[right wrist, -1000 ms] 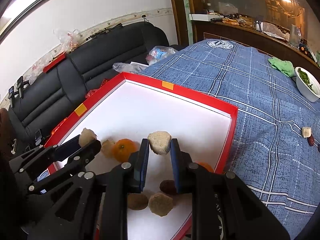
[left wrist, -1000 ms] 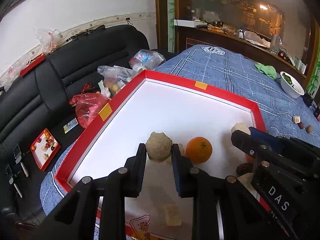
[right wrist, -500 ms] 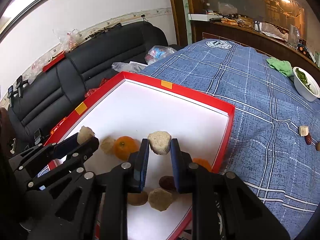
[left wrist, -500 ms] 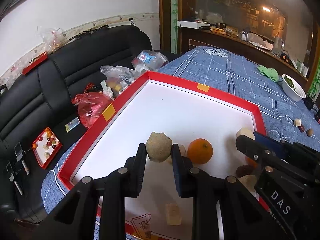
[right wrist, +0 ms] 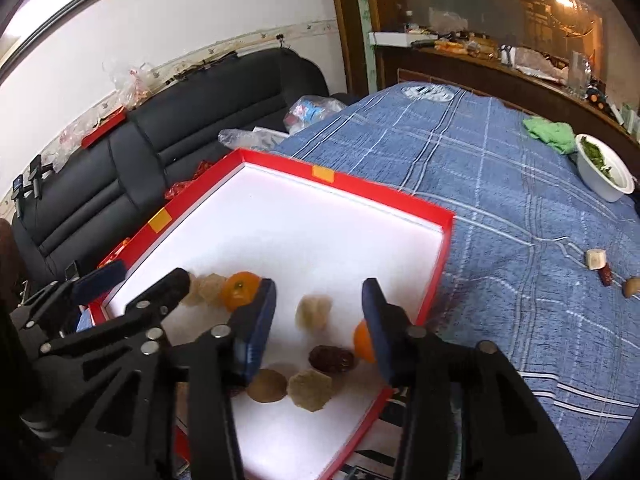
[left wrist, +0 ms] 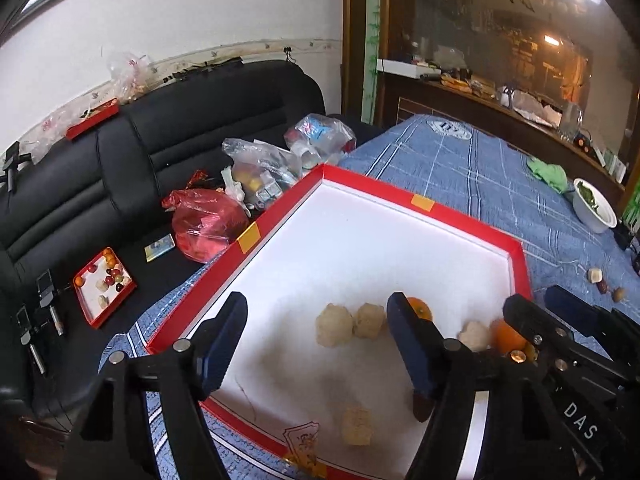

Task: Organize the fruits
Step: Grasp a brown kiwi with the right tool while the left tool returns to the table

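A red-rimmed white tray (left wrist: 380, 190) (right wrist: 340, 178) lies on the blue checked tablecloth. My left gripper (left wrist: 316, 306) hangs over it with jaws opening. A beige lumpy fruit (left wrist: 334, 325) lies free on the tray floor between them, beside a second beige lump (left wrist: 369, 321) and an orange (left wrist: 420, 308). My right gripper (right wrist: 319, 286) is also opening, and a blurred beige fruit (right wrist: 313, 312) sits loose between its fingers, touching neither pad. Nearby lie another orange (right wrist: 362, 340), a dark red date (right wrist: 332, 360), a brown fruit (right wrist: 267, 390) and a beige lump (right wrist: 310, 390).
A white bowl of greens (right wrist: 604, 178) and a green cloth (right wrist: 550, 132) sit far right on the table. Small loose pieces (right wrist: 596, 258) lie on the cloth right of the tray. A black sofa (left wrist: 160, 148) at left holds plastic bags and a small red tray (left wrist: 104, 284).
Both grippers went from shut on a beige fruit to wide apart. Each fruit dropped out of the pads and now rests on the tray floor.
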Motion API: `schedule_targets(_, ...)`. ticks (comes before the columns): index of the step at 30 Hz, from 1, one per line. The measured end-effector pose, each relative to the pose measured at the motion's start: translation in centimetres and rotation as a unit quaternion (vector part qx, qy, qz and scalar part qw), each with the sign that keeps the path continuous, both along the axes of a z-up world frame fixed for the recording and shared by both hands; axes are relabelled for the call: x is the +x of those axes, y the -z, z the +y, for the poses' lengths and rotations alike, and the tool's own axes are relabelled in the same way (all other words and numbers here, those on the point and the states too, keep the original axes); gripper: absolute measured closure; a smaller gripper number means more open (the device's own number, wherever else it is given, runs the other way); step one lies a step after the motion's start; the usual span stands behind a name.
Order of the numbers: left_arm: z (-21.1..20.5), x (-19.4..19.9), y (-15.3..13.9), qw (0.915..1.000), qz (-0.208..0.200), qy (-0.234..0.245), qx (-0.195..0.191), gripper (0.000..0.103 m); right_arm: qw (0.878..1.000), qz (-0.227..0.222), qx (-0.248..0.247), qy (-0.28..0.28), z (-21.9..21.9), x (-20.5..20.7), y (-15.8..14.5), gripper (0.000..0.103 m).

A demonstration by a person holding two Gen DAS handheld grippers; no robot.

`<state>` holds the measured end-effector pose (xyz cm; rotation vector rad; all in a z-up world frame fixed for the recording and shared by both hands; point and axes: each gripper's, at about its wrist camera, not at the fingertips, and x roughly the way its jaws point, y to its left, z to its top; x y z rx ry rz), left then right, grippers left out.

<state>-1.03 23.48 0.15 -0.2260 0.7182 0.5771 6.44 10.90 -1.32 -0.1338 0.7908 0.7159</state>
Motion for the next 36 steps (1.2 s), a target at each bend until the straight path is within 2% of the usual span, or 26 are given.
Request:
schedule_targets(6,-1.9,0.4,-1.0,0.9998,-0.013,0.016,0.006,0.025,1.0,-0.017,0.001,0.014,-1.7,-0.4,-1.1,0.046)
schedule_targets(9,-3.5,1.0,-1.3,0.9991,-0.016,0.039,-0.003,0.025,0.999,-0.029,-0.002,0.031,-3.3,-0.3,-1.5,0.038)
schedule_targets(12,-6.0,1.9,-1.6,0.9966,-0.019,0.08,-0.007,0.023,0.998,-0.031,-0.005,0.046,-5.0,0.0,-1.5,0.033)
schedule_targets(15,-8.9,3.5,-1.5,0.992,-0.013,0.126,-0.006,0.023,0.997,-0.031,-0.013,0.063,-7.8,0.5,-1.3,0.029)
schedule_targets(20,-14.3,7.3,-0.8,0.9808,0.001,0.195,-0.002,0.023,0.991,-0.018,-0.007,0.132,-16.5,2.4,-0.5,0.024)
schedule_targets(25,-19.2,11.2,0.3,0.9709,0.016,0.239,0.006,0.023,0.971,0.02,-0.003,0.239,-27.0,7.4,1.5,0.025)
schedule_targets(27,-20.6,12.7,0.9,0.9667,0.018,0.255,0.005,0.023,0.962,0.036,0.0,0.27,-29.7,9.7,2.1,0.03)
schedule_targets(31,-22.3,15.4,1.9,0.9627,0.029,0.269,0.005,0.023,0.953,0.076,0.018,0.293,-32.4,14.3,3.1,0.043)
schedule_targets(33,-22.8,16.9,2.5,0.9616,0.036,0.272,0.006,0.023,0.953,0.091,0.027,0.288,-32.2,16.3,3.5,0.05)
schedule_targets(36,-23.3,18.3,3.1,0.9604,0.04,0.276,0.004,0.023,0.952,0.104,0.041,0.285,-31.8,18.9,4.0,0.053)
